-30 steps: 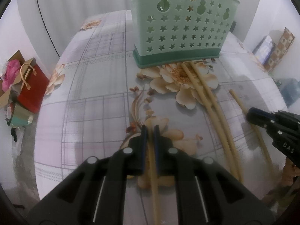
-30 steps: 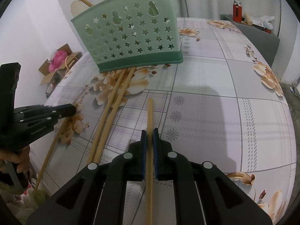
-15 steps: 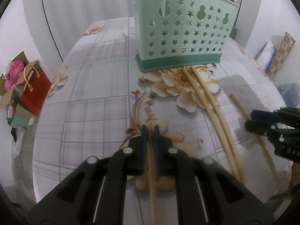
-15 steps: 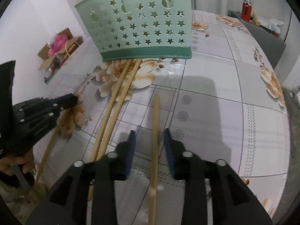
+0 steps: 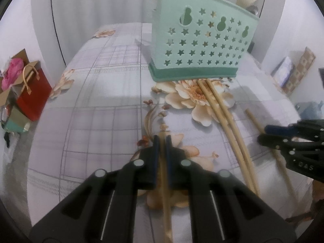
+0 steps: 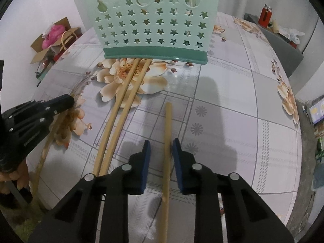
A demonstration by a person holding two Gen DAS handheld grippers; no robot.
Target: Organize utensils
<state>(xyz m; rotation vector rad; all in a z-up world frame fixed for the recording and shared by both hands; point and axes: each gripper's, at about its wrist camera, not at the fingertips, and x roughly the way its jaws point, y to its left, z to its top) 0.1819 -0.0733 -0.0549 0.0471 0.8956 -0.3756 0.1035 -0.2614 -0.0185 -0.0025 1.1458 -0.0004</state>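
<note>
A mint-green utensil holder [image 5: 200,46] with star holes stands at the back of the floral table [image 5: 101,101], and a few utensils poke out of its top. My left gripper [image 5: 161,141] is shut on a bamboo chopstick [image 5: 166,202] that runs back between its fingers. Two more chopsticks [image 6: 121,111] lie side by side, their ends against the holder [image 6: 154,20]. My right gripper [image 6: 161,146] straddles a single chopstick [image 6: 167,125] that lies on the cloth. Its jaws are closing, with a gap still showing beside the stick. The left gripper [image 6: 68,101] shows at the left of the right wrist view.
A red gift bag [image 5: 34,95] and a cardboard box [image 6: 54,38] with pink stuff sit on the floor beyond the table's left edge. A grey cabinet [image 6: 283,40] with a red item stands at the far right. Bare cloth [image 6: 232,111] lies right of the chopsticks.
The right gripper, shut on its chopstick a second ago, let it go. It opened wide, then narrowed around the stick. Both views now sit closer to the holder. The left gripper's hold is unchanged.
</note>
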